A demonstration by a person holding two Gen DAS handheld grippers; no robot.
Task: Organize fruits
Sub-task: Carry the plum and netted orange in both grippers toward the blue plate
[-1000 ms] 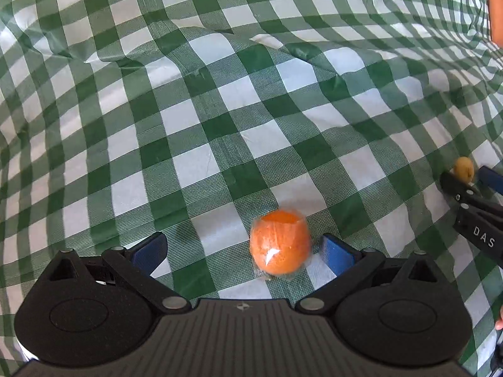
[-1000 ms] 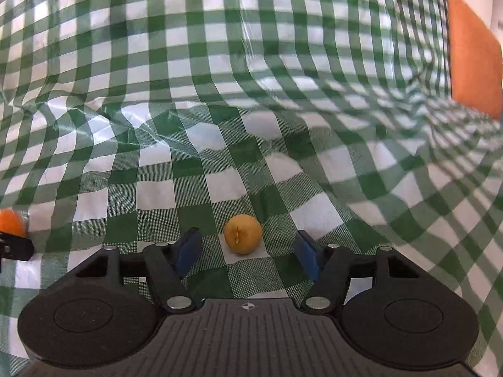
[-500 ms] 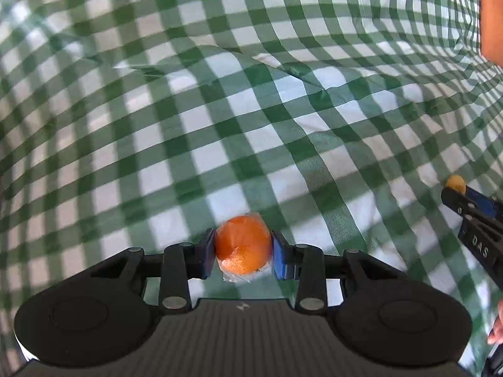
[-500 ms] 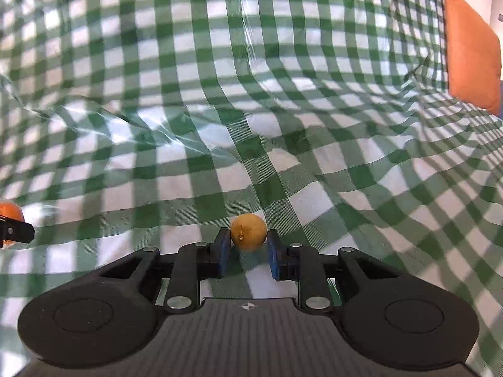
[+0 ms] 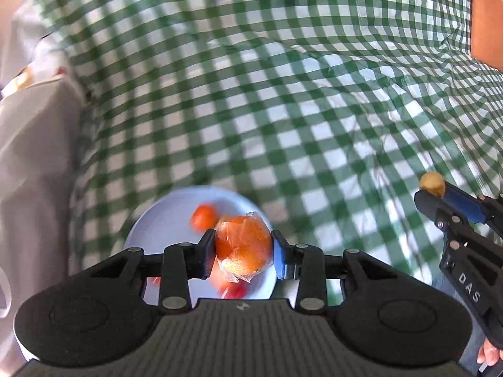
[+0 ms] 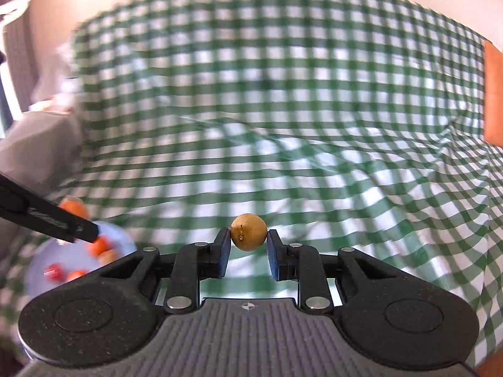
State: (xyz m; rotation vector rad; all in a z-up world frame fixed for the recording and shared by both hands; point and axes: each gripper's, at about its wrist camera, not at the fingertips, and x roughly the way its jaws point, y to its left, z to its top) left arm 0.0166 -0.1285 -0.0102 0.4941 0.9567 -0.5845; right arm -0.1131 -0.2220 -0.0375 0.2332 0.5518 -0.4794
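My left gripper [image 5: 243, 249] is shut on an orange wrapped in clear plastic [image 5: 242, 246] and holds it above a pale blue plate [image 5: 163, 220]. The plate holds a small orange fruit [image 5: 203, 216] and red pieces, partly hidden. My right gripper [image 6: 248, 245] is shut on a small yellow-brown round fruit [image 6: 248, 232], lifted off the green checked cloth [image 6: 283, 125]. The right gripper also shows at the right of the left wrist view [image 5: 440, 194]. In the right wrist view the plate [image 6: 37, 257] lies at the lower left with several small fruits.
The green and white checked cloth [image 5: 283, 94] covers the table and is wrinkled. A grey-white fabric mass [image 5: 31, 157] lies off the table's left edge. An orange panel [image 5: 487, 25] stands at the far right.
Both grippers have closed on their fruits, lifted them off the cloth and swung left. The plate has come into view under the left gripper.
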